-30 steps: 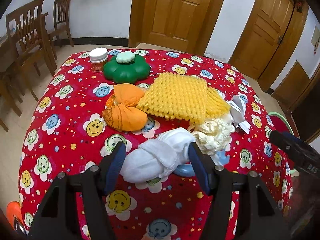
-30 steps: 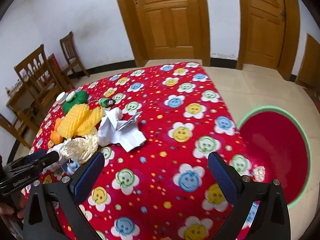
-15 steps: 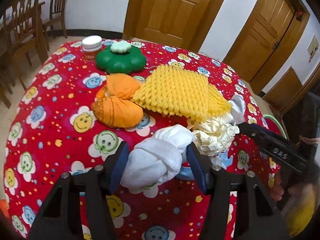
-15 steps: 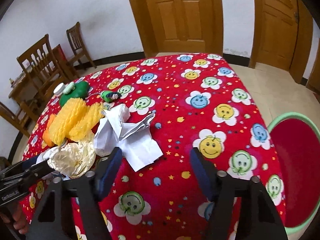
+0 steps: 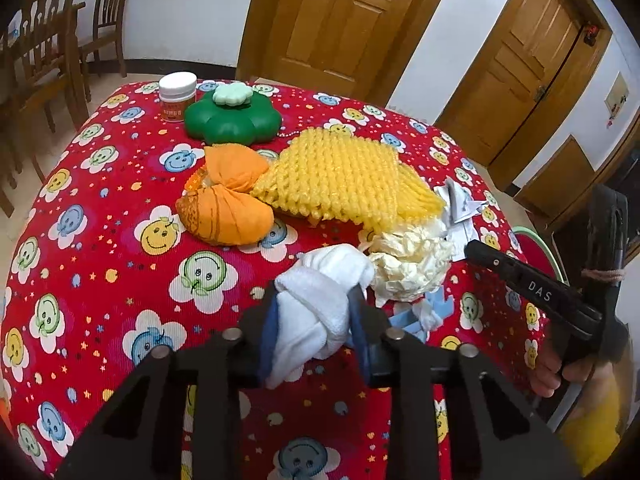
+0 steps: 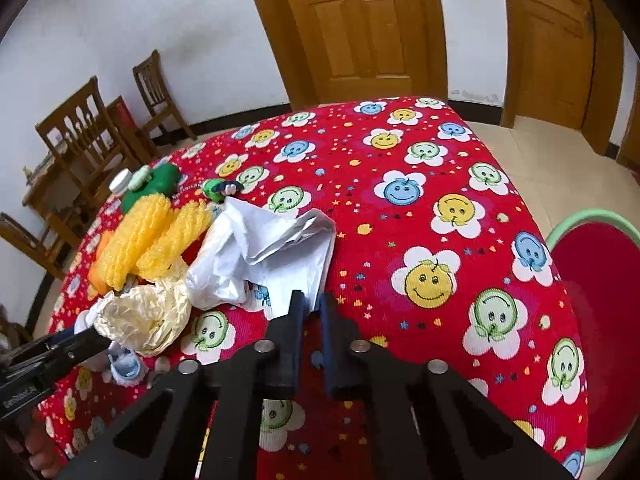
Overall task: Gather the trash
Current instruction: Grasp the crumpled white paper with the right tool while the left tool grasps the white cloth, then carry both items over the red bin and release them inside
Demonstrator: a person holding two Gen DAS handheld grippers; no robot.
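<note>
Closing your left tool point(image 5: 316, 320) on the white cloth bundle point(image 5: 320, 300), you are squeezing mid-bundle; your right tool point(image 6: 312, 312), at lower centre, is pinching the crumpled paper point(image 6: 272, 256) corner.

A pale blue scrap point(image 5: 420, 316) lies mostly hidden under the white cloth bundle point(image 5: 320, 304) and crumpled cream wrapper point(image 5: 408, 264). The red basin point(image 6: 600, 300) is cut off at the right wrist view's edge. The jar's point(image 5: 177, 96) label is unreadable.
</note>
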